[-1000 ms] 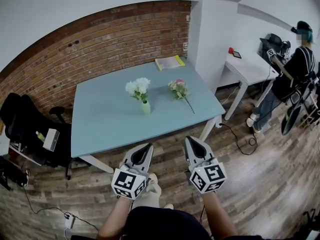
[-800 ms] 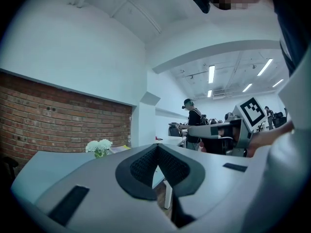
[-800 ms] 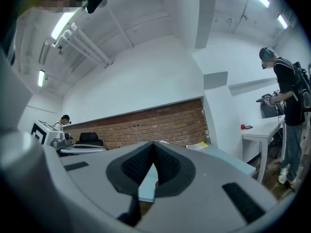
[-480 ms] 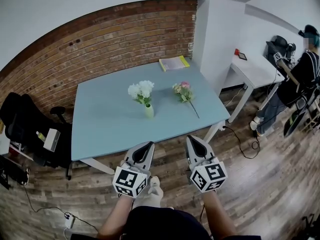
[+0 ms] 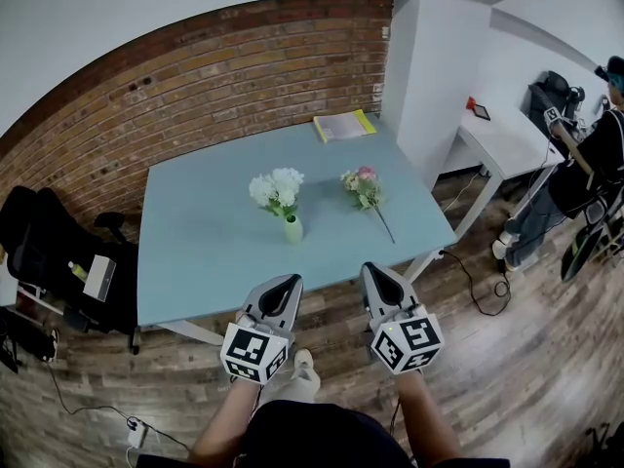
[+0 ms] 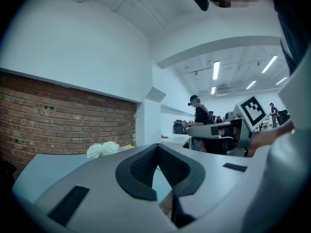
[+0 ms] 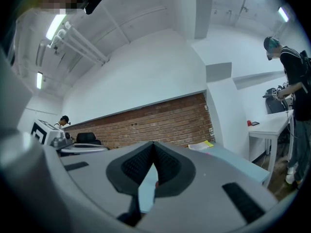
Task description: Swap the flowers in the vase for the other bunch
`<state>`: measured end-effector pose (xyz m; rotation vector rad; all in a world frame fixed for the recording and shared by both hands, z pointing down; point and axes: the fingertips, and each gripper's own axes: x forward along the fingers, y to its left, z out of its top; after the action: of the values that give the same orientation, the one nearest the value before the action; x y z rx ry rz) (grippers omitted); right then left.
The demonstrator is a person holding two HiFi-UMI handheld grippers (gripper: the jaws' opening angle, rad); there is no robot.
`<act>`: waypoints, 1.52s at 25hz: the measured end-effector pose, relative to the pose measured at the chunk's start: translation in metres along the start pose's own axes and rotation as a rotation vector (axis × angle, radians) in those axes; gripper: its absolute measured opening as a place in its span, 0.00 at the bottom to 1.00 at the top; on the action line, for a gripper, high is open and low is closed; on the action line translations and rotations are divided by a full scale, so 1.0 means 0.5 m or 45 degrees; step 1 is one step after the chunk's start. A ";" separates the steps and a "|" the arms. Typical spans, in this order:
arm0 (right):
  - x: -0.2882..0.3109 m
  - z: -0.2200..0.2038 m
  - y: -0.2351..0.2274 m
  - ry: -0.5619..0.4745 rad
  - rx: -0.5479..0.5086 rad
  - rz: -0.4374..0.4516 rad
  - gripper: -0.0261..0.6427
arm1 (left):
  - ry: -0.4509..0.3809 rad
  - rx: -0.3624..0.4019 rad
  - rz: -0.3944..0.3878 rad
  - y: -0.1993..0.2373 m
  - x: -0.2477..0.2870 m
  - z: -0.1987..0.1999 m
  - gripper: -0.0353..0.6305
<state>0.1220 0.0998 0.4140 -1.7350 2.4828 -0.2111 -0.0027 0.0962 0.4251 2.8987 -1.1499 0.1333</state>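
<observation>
1. I read the left gripper [image 5: 286, 283], lower centre: jaws fully together, nothing held.
2. The right gripper [image 5: 371, 271] was likewise closed and empty.
3. The vase [image 5: 292, 229] of white flowers [image 5: 276, 188] stood mid-frame on the table [image 5: 195, 252]; the pink bunch [image 5: 365, 185] lay apart, to its right.

A curved brick wall [image 5: 224, 76] backs a pale-blue table [image 5: 195, 252] on wood-plank floor [image 5: 507, 359].
</observation>
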 end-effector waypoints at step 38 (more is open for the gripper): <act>0.391 0.023 -0.055 0.071 -0.001 -0.040 0.05 | 0.010 -0.125 -0.021 0.339 0.210 0.008 0.05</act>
<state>0.0823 -0.0936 0.4063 -1.7939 2.4954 -0.2651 -0.0424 -0.0992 0.4281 2.8194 -1.0984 0.0851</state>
